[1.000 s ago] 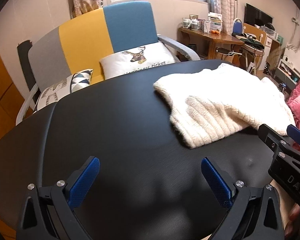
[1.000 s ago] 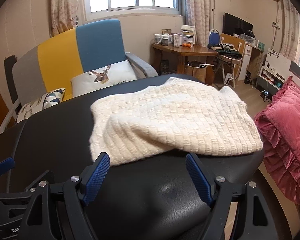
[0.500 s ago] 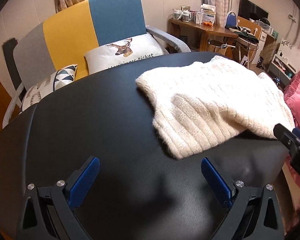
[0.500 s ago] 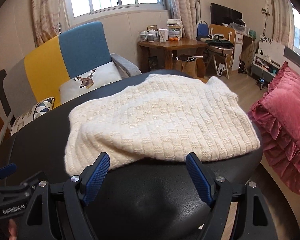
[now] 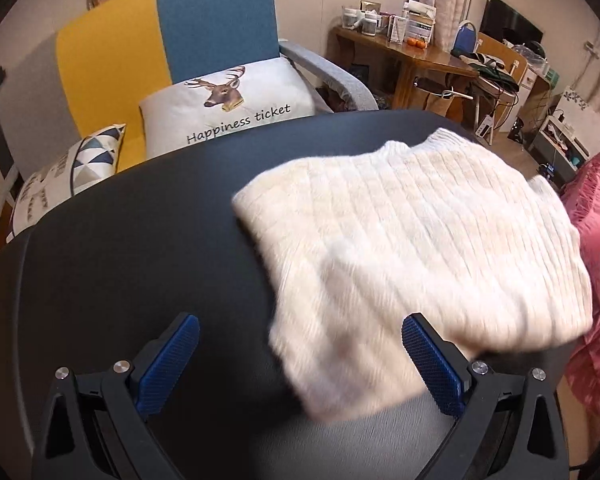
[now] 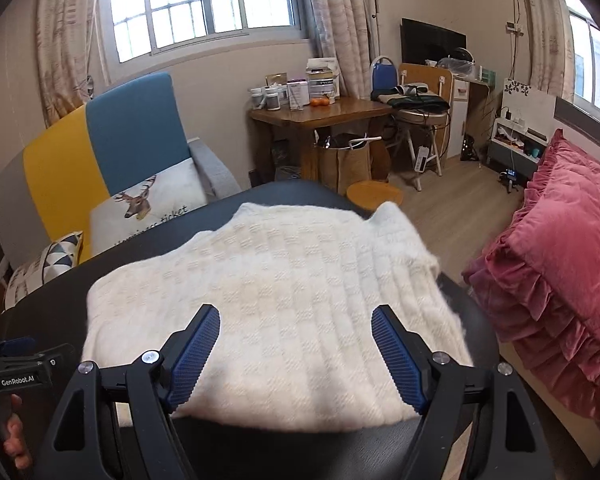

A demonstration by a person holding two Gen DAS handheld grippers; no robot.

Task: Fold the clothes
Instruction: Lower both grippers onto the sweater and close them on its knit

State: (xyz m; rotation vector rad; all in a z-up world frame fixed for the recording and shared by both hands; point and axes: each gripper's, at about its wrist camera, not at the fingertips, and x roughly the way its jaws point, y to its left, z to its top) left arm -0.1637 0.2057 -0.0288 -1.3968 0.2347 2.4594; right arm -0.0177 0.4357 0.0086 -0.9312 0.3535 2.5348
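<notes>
Your right hand-held gripper (image 6: 296, 344) hovers with jaws spread wide over a folded cream knit sweater (image 6: 276, 296) lying on a black surface (image 6: 148, 248). Your left hand-held gripper (image 6: 16, 356) shows at the lower left edge.

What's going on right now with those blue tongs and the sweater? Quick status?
Left tongs open, empty. Right tongs open, empty, over near edge of white sweater. Sweater folded on black table. Nothing in the way.
</notes>
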